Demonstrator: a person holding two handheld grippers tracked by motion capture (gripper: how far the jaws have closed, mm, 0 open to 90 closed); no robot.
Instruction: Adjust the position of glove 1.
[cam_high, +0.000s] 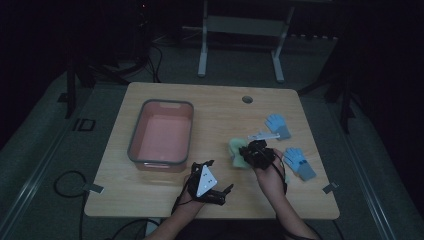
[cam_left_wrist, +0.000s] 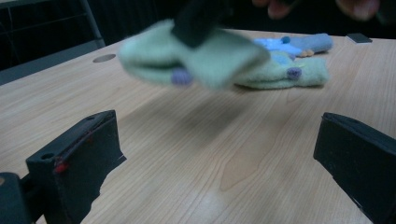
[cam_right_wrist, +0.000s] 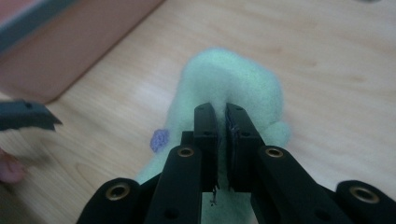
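Wooden desk (cam_high: 215, 107) carries a pink storage bin with a grey rim (cam_high: 161, 131) at its 9 o'clock side. Two blue gloves lie toward 3 o'clock: one (cam_high: 277, 125) farther back, one (cam_high: 299, 162) nearer the front edge. A second pale green glove (cam_left_wrist: 285, 74) rests flat on the desk beside a blue one. Right tongs (cam_right_wrist: 222, 122) are clenched on a pale green glove (cam_right_wrist: 233, 84) with a purple spot, lifted clear of the desk near centre. Left tongs (cam_high: 212, 181) at 6 o'clock are released, jaws spread wide, grasping nothing.
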